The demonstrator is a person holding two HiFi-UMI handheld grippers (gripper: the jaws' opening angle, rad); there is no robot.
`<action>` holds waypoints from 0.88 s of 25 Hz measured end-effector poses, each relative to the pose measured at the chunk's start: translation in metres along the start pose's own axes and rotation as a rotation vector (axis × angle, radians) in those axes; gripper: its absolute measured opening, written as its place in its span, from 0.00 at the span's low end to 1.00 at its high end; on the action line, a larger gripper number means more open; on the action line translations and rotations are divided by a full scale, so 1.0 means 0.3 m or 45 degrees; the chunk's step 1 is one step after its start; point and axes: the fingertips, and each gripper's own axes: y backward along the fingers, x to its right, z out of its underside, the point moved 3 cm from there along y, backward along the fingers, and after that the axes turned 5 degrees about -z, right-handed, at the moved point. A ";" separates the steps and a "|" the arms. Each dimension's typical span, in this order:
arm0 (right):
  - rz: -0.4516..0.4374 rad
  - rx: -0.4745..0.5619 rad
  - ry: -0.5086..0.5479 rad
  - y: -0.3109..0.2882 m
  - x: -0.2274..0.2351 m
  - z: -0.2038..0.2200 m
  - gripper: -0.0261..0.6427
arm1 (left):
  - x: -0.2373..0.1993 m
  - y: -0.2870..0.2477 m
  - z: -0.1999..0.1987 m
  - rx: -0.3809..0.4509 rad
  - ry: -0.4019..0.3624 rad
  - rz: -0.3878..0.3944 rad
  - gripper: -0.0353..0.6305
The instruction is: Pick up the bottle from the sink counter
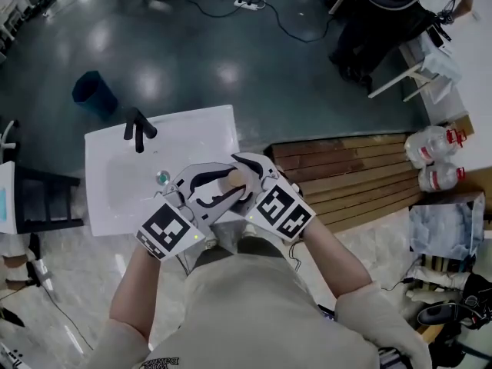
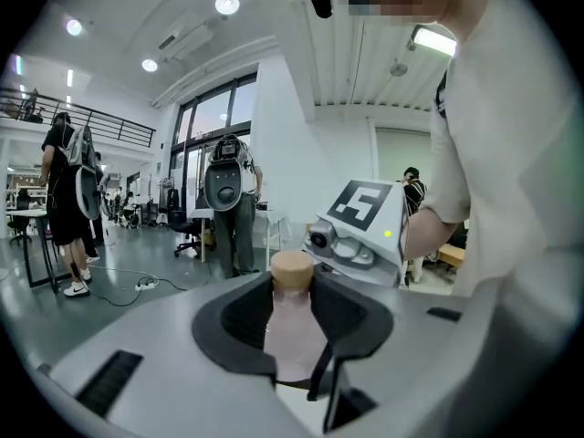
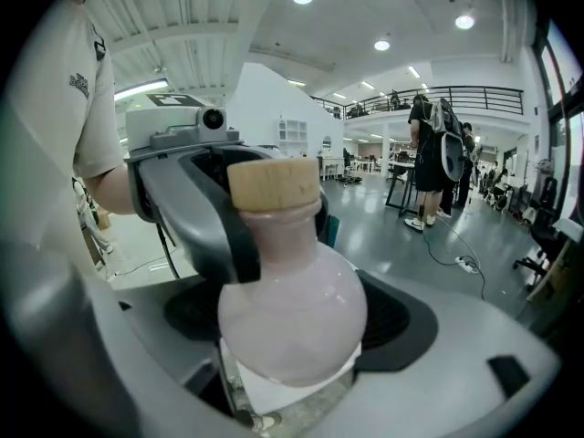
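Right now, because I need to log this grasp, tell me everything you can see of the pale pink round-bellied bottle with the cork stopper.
The pale pink round-bellied bottle looks like frosted glass or plastic. It has a bulbous belly that narrows to a short neck, closed by a tan cork stopper. No label shows. It stands upright, held in the air over the near edge of the white sink counter. The left gripper and right gripper clamp it from opposite sides.

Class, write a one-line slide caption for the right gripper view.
Right tool and left tool together grip a round pink bottle with a cork stopper.
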 end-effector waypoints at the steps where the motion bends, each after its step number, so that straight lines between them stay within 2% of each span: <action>1: 0.001 -0.003 0.005 0.011 -0.019 -0.012 0.59 | 0.014 0.017 -0.013 0.005 -0.003 -0.003 0.24; 7: -0.050 -0.006 -0.004 0.062 -0.143 -0.037 0.59 | 0.115 0.090 -0.051 0.010 0.029 -0.015 0.24; 12: -0.111 -0.021 -0.046 0.058 -0.233 0.006 0.59 | 0.190 0.118 -0.012 -0.003 0.084 -0.015 0.24; 17: -0.150 -0.055 -0.090 0.035 -0.285 0.061 0.59 | 0.230 0.126 0.044 -0.045 0.112 0.000 0.24; 22: -0.153 -0.070 -0.072 0.023 -0.291 0.064 0.59 | 0.228 0.137 0.055 -0.055 0.127 -0.013 0.24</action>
